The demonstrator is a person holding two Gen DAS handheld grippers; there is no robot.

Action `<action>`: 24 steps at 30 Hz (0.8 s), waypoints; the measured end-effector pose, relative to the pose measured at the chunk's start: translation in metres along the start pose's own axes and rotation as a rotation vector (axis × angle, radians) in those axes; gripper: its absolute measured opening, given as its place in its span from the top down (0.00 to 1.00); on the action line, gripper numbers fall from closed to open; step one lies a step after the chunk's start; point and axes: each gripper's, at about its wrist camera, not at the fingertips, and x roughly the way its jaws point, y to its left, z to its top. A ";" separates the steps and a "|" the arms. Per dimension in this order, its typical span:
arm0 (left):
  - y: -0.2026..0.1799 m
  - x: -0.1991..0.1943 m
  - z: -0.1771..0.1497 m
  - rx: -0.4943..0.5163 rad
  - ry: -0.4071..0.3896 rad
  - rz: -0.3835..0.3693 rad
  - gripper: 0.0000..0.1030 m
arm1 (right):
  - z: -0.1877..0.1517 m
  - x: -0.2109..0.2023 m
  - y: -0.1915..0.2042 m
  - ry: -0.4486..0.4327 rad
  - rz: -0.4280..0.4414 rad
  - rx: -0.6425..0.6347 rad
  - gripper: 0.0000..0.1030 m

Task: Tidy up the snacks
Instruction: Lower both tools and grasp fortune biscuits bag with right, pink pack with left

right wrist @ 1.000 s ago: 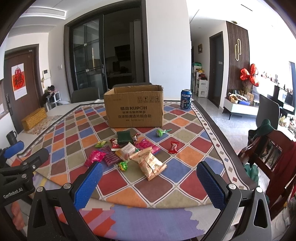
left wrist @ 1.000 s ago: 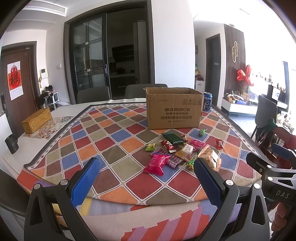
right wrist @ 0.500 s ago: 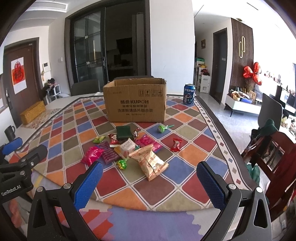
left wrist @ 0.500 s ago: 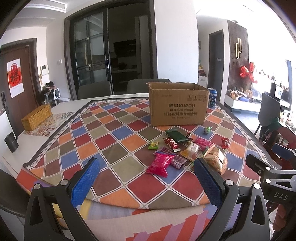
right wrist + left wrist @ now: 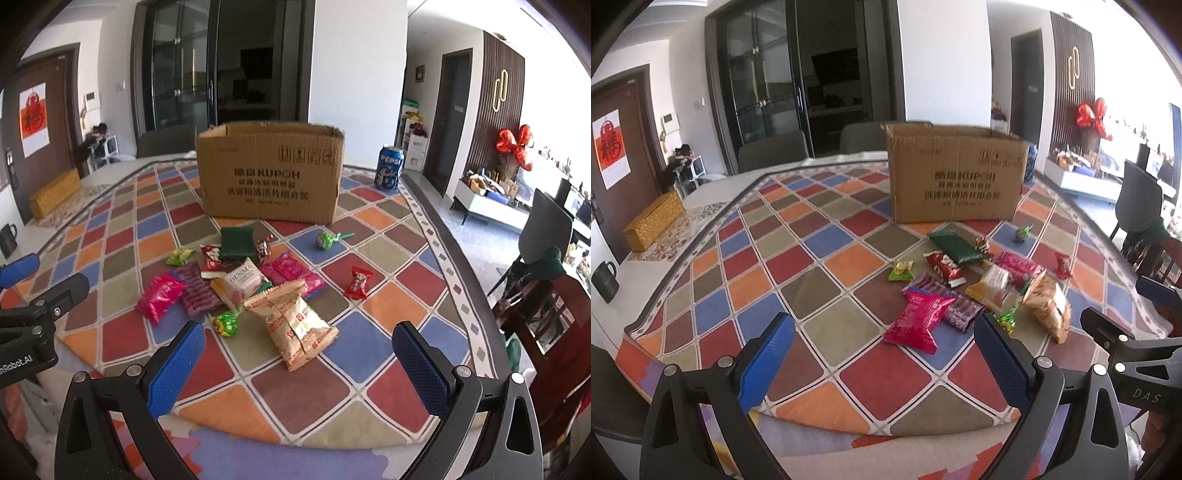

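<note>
Room: bright dining area; a counter under a checkered cloth carries everything.
Left tool: left tool hangs over the near edge, its blue pads wide apart and holding nothing.
Right tool: right tool likewise, pads spread and bare; from the left view its black body shows at 3 o'clock.
Nearest snacks: the pink packet lies just beyond the left tool at 12 o'clock; the beige bag lies just beyond the right tool at 12 o'clock, with a green candy at its 9 o'clock.
Pile: further out sit a dark green pack, a lollipop at 1 o'clock and a red candy apart on the right.
Box: the cardboard box stands open-topped beyond the pile at 12 o'clock, a Pepsi can at its 3 o'clock.
Change: over the last second both views have drawn closer to the pile; snacks look larger, none has shifted.
Meaning: this reads as the approach for a first pick; all snacks seem to lie outside the box, so sorting has probably not begun.
</note>
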 end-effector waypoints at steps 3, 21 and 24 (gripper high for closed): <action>-0.002 0.014 0.002 0.011 0.029 0.003 0.05 | 0.002 0.016 -0.001 0.039 0.008 -0.008 0.01; -0.016 0.094 0.007 0.046 0.228 -0.074 0.15 | 0.005 0.088 -0.007 0.204 0.019 -0.022 0.06; -0.017 0.105 0.007 0.051 0.246 -0.080 0.17 | 0.007 0.095 -0.006 0.211 0.009 -0.046 0.09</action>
